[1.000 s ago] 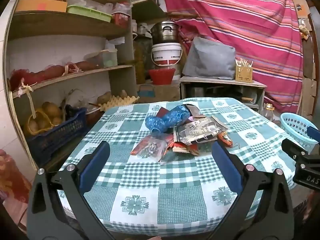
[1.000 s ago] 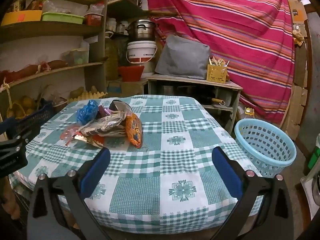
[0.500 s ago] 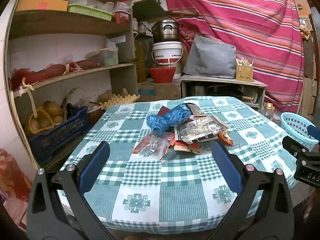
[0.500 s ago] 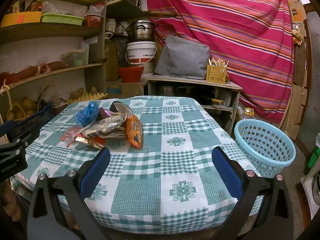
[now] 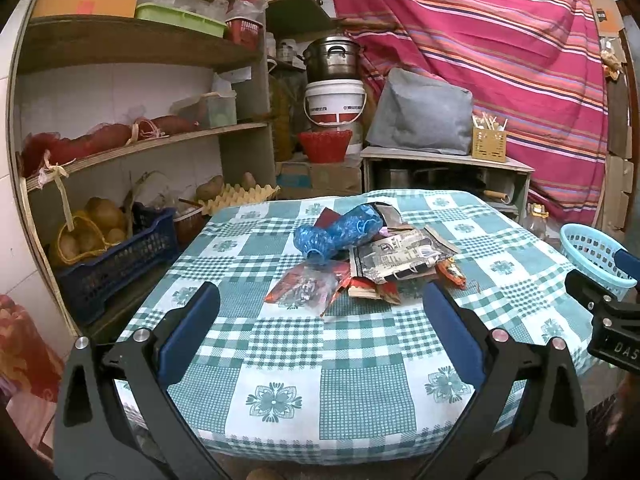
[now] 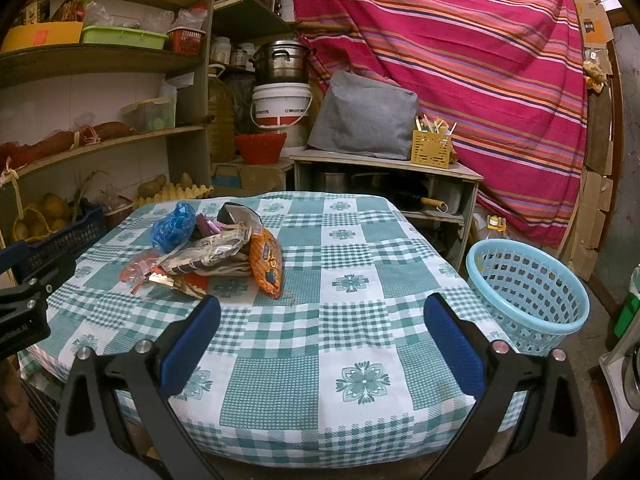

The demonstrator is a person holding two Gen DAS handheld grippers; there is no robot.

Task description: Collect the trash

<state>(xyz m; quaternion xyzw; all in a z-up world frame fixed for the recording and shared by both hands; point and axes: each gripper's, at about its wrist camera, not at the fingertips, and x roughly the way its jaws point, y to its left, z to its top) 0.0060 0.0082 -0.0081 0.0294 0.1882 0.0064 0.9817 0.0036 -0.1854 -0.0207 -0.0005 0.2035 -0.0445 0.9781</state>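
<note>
A pile of trash lies on the green checked tablecloth: a crumpled blue bag, a clear red wrapper, a silver foil packet and an orange snack packet. A light blue basket stands on the floor right of the table. My left gripper is open and empty, above the table's near edge, short of the pile. My right gripper is open and empty over the table's near right part. The pile also shows in the right wrist view, with the blue bag at far left.
Wooden shelves with boxes, nets and a dark blue crate stand left of the table. Behind it are a low wooden cabinet, a grey bag, a white bucket and a striped red cloth.
Both grippers have drawn back and risen slightly, so the table and pile look a little farther away. Both stay open and empty. The trash has not moved.
</note>
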